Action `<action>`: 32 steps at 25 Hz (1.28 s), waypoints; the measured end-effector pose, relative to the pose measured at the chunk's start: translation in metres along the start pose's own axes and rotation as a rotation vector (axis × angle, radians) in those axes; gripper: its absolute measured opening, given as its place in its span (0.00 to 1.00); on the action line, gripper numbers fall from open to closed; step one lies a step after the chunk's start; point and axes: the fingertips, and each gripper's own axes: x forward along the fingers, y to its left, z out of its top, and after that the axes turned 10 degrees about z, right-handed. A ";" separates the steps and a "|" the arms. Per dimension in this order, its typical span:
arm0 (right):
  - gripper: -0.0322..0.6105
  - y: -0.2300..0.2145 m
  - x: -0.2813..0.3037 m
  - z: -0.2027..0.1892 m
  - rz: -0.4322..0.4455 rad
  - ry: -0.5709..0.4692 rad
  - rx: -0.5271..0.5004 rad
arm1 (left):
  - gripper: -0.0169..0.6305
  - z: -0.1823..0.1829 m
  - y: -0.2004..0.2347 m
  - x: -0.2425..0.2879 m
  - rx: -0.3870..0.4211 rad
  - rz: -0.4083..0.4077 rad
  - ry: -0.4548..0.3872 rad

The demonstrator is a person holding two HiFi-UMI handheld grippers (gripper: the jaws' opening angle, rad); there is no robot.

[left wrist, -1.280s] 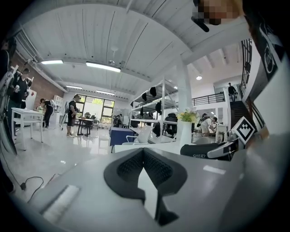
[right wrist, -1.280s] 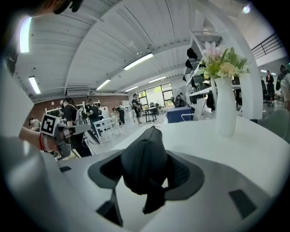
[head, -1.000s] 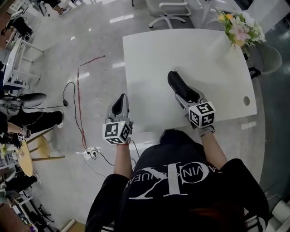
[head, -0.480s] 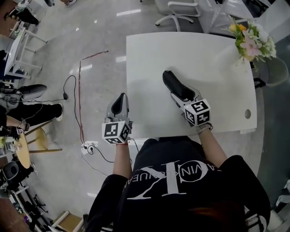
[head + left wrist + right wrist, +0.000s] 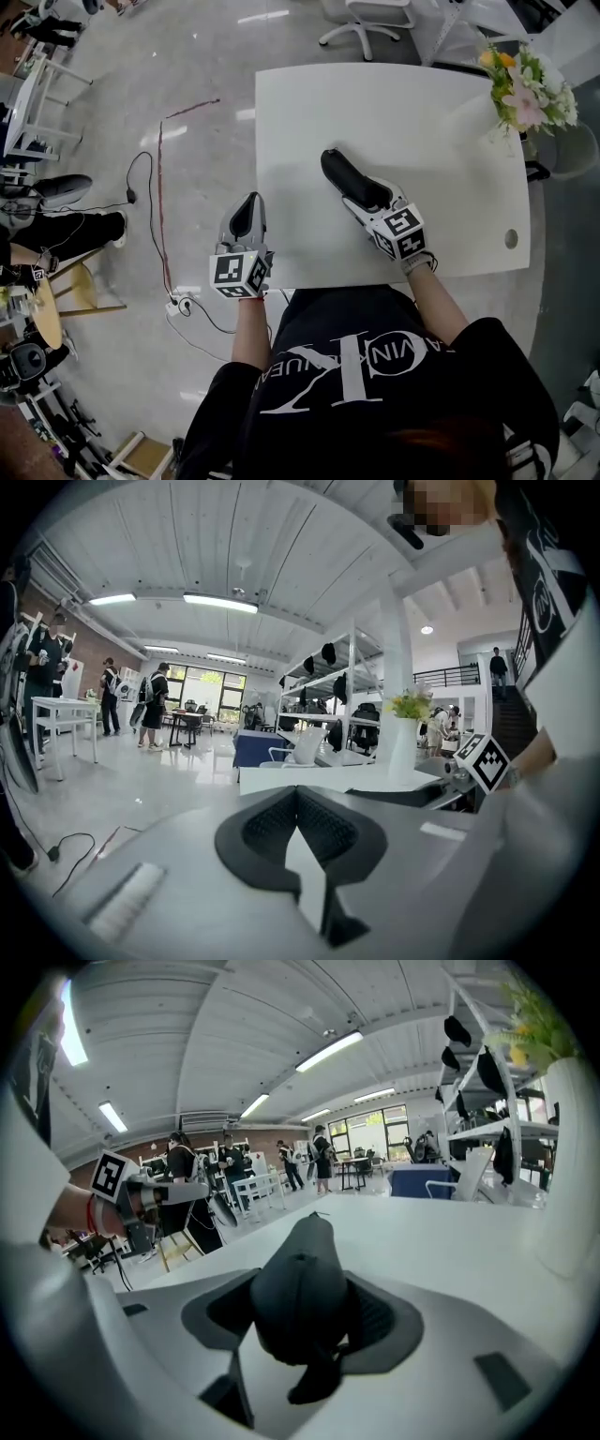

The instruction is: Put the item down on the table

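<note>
My right gripper (image 5: pixel 358 190) has its fingers clamped on the dark item (image 5: pixel 296 1290) low over the surface (image 5: pixel 441 122), so I think letting go is left to do, while my left gripper (image 5: pixel 247 217) has its fingers together, empty.

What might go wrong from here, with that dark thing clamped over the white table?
1. The right tool is shut on the dark item over the table. I cannot tell whether the item touches the surface, so opening now might let it drop or roll.
2. The item sticks out past the jaws, so lowering steeply could jam its tip into the table and twist it in the grip.
The flowers at the far corner look safely distant.
</note>
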 end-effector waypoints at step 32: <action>0.49 -0.021 -0.011 -0.003 -0.144 0.036 0.137 | 0.04 0.023 0.012 0.021 -0.003 -0.108 0.001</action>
